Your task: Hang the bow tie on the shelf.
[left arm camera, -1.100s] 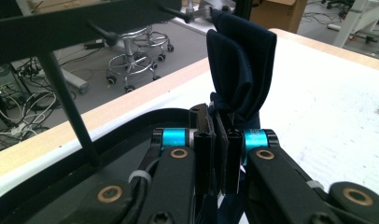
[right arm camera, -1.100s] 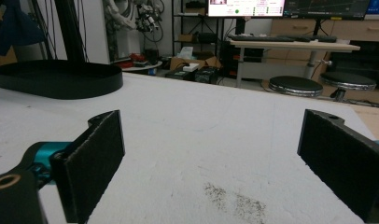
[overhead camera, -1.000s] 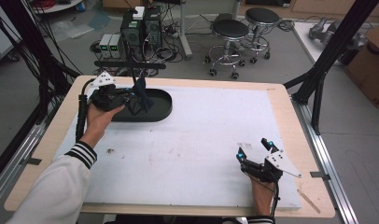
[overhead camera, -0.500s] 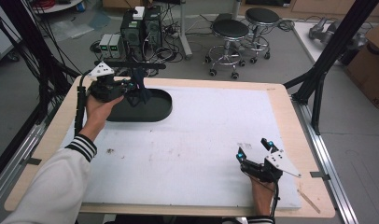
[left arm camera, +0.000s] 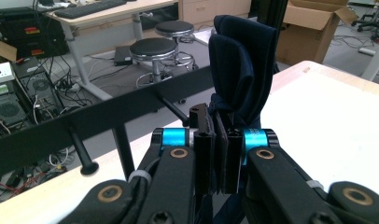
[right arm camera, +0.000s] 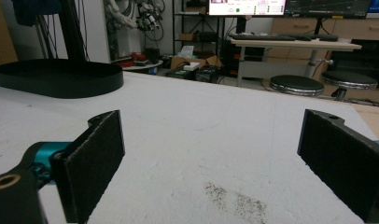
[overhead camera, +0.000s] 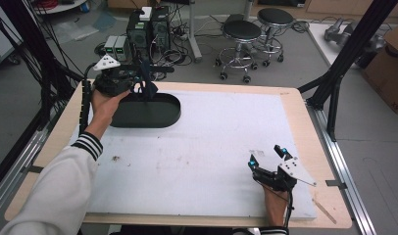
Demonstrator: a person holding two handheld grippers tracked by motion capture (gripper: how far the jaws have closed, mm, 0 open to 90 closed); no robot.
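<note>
Left tool, at ten o'clock on the bench, clamped tight on a dark blue cloth lifted above the black tray; right tool idle, jaws wide, empty; next: carrying it clear, probably.

Below the left hand-held gripper, the dark blue cloth runs off the picture's bottom edge. In the high view, that cloth is too small to tell its fold. The black tray is partly hidden behind the hand.
</note>
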